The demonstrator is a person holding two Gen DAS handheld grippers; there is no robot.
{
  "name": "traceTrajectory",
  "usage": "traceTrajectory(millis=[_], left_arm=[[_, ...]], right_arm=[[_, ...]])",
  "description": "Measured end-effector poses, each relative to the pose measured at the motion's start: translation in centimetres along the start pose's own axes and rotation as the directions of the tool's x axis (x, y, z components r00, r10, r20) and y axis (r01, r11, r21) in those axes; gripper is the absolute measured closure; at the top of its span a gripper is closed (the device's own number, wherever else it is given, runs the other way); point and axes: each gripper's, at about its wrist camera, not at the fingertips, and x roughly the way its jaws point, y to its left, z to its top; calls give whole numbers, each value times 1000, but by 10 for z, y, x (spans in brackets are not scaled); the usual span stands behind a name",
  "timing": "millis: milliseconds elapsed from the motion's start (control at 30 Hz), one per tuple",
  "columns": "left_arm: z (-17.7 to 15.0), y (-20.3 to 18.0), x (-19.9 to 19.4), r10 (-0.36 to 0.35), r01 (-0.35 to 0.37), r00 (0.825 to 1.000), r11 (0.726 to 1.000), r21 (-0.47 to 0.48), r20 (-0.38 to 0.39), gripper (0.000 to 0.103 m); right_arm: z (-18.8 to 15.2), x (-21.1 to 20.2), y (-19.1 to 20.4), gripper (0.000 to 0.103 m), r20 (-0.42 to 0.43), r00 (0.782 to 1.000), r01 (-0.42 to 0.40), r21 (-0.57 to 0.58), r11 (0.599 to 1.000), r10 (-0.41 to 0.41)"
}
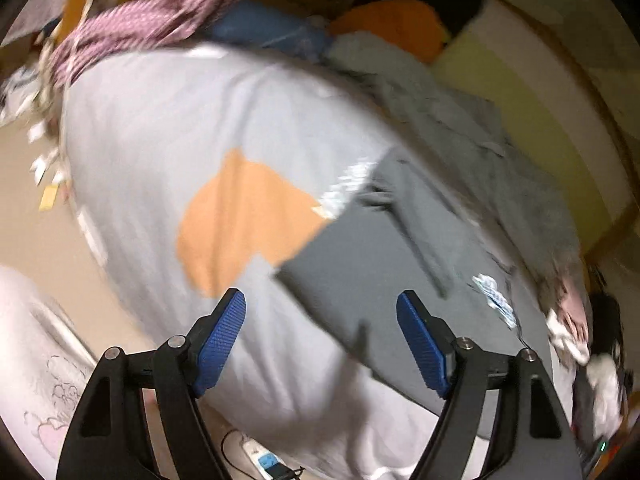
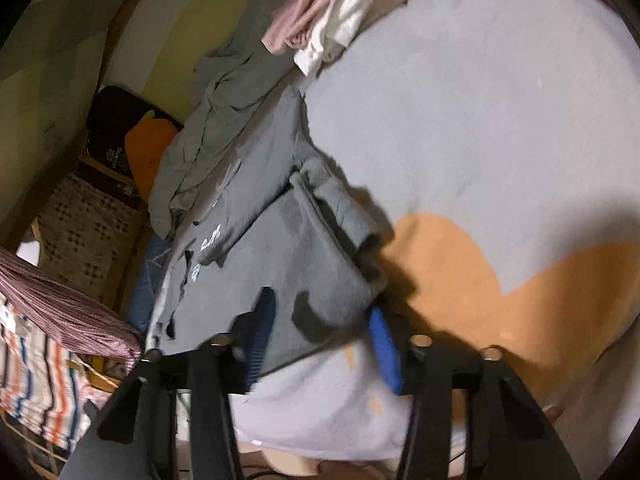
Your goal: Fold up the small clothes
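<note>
**Grey garment spread on a pale cover, one gripper on its edge**

On the pale grey cover [image 2: 500, 100] with its orange patch [image 2: 480, 276], a dark grey garment [image 2: 288, 248] with white lettering is laid out, a looser grey-green garment [image 2: 216, 136] lying just beside it. Only in the right wrist view is a heap of pink and white clothes [image 2: 336, 12] seen clearly at the cover's far edge, along with a striped cloth [image 2: 36, 384] at the lower left. Only in the left wrist view are a power strip [image 1: 260, 456] on the floor and scattered paper scraps [image 1: 44, 168] shown. The left gripper [image 1: 320, 344] is held spread wide above the cover, nothing between its blue pads [image 1: 222, 344]. The right gripper [image 2: 320, 340] is partly closed, with the dark garment's near edge lying between its pads; whether the cloth is actually pinched cannot be told through the blur. No containers can be made out.
</note>
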Motion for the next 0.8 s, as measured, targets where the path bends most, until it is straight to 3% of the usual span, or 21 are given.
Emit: traceTrajectory(millis=[67,167,200,233,267,333,433,533,633,800], left_arm=[[-2,11,13,-41,38,997,997,-64,-58,33],[0,19,29,-166,150,980,979,-138,-110,55],[3,18,32,-170,154,979,978,-138,-115,65],[5,18,32,-164,148,980,980,-136,-111,92],[7,19,30,-196,180,975,973,-147,-102,100],[9,21,14,-275,264,961,946,-187,-37,100],[10,10,-14,-302,303,953,945,-127,23,100],[3,-7,-41,-281,283,959,957,-60,43,101],[6,-14,-55,-272,276,960,958,-71,67,101],[55,-39,-30,-266,270,963,956,-118,48,101]], right_arm=[[3,-1,-1,90,13,1000,16,-6,1000,-16],[3,-2,-6,97,25,1000,-4,27,1000,3],[3,-2,-7,98,27,1000,0,27,1000,-1],[2,-1,-6,98,31,999,5,20,1000,-6],[2,-3,-4,99,39,999,11,11,1000,-11],[2,-9,-2,100,58,998,13,-5,1000,-13],[1,-31,0,101,97,995,-33,4,999,32],[-3,-58,7,101,128,990,-53,-9,999,54],[-5,-83,16,101,156,986,-58,-40,997,64],[41,-74,41,101,181,979,-80,-60,995,89]])
